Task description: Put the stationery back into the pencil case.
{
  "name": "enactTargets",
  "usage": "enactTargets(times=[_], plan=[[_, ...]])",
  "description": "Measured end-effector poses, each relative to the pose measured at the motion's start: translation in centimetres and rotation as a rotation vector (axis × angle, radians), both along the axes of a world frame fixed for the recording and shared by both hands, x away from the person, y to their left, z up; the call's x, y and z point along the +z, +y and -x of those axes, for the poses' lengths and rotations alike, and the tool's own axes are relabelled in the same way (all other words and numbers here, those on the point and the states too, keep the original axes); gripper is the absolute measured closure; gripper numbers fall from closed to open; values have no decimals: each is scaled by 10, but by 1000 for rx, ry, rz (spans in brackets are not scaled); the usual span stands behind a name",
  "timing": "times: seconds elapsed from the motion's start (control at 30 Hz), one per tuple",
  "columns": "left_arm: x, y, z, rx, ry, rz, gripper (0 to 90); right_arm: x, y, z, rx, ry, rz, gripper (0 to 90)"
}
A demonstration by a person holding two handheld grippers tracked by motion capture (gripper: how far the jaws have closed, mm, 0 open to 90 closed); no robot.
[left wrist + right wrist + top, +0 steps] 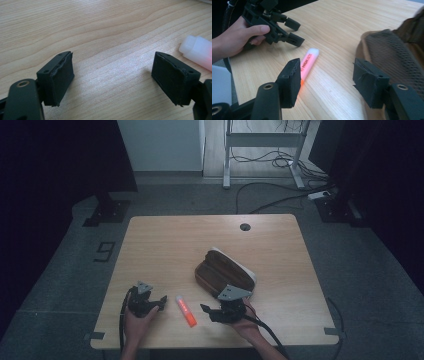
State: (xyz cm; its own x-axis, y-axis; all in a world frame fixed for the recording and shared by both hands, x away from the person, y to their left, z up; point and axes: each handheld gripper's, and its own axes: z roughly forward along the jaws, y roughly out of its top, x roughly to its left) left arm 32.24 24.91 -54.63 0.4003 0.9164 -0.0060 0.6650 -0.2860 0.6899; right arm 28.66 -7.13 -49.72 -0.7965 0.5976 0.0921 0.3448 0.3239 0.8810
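Observation:
An orange highlighter pen (185,310) with a white cap lies flat on the wooden table (170,245) near its front edge, between the two grippers. My left gripper (161,302) sits just left of the pen, open with nothing between its jaws; the pen's white cap (197,51) lies just outside its right jaw. My right gripper (207,312) stands open to the pen's right. In the right gripper view the pen (308,64) lies beyond the left jaw and the left gripper (293,32) is farther off. An open brown pencil case (226,273) with a mesh pocket (392,55) lies just behind the right gripper.
A round cable hole (245,227) sits near the table's far edge. Beyond the table are a desk frame (262,145) and loose cables (280,195) on the floor.

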Motion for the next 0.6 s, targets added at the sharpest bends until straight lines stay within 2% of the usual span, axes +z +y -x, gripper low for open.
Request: enactTargets(times=[0.23,0.6], plan=[[0,0,0,-1,1,-2,176,-5,19,2,24,11,2,390],[0,0,0,-1,0,-1,176,-15,33,-2,32,35,25,391]])
